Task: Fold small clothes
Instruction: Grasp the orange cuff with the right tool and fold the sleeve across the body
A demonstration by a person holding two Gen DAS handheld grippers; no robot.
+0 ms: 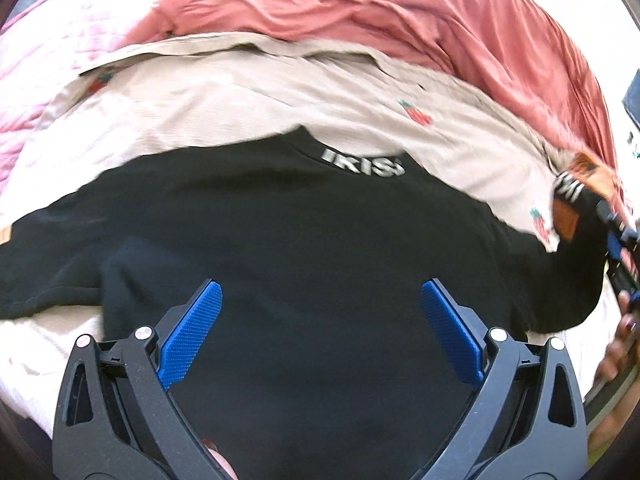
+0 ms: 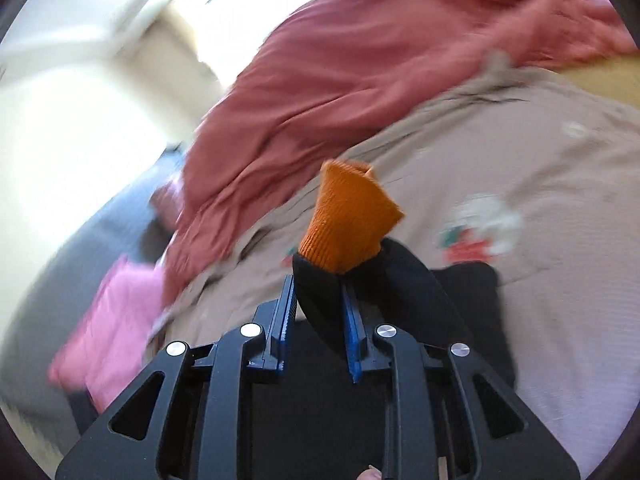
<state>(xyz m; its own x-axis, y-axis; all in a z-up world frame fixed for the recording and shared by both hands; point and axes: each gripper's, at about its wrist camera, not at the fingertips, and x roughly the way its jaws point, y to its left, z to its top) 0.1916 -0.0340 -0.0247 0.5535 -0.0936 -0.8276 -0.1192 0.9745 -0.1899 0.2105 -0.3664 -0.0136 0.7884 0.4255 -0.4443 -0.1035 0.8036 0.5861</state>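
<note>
A small black top (image 1: 300,240) with white lettering (image 1: 362,162) at its collar lies flat on a beige strawberry-print cloth (image 1: 240,100). My left gripper (image 1: 320,286) hovers open over the top's body, with nothing between its blue pads. My right gripper (image 2: 318,284) is shut on the top's black sleeve (image 2: 400,280), just behind the orange ribbed cuff (image 2: 348,216), which sticks up past the fingertips. In the left wrist view the right gripper (image 1: 604,216) shows at the right edge, with the sleeve end lifted off the cloth. The right wrist view is motion-blurred.
A salmon-red cloth (image 1: 400,8) lies bunched beyond the beige one, also seen as red cloth (image 2: 340,80). Pink quilted fabric (image 1: 40,80) sits at the left. A person's hand (image 1: 620,340) shows at the right edge. A pink cushion (image 2: 112,320) lies lower left.
</note>
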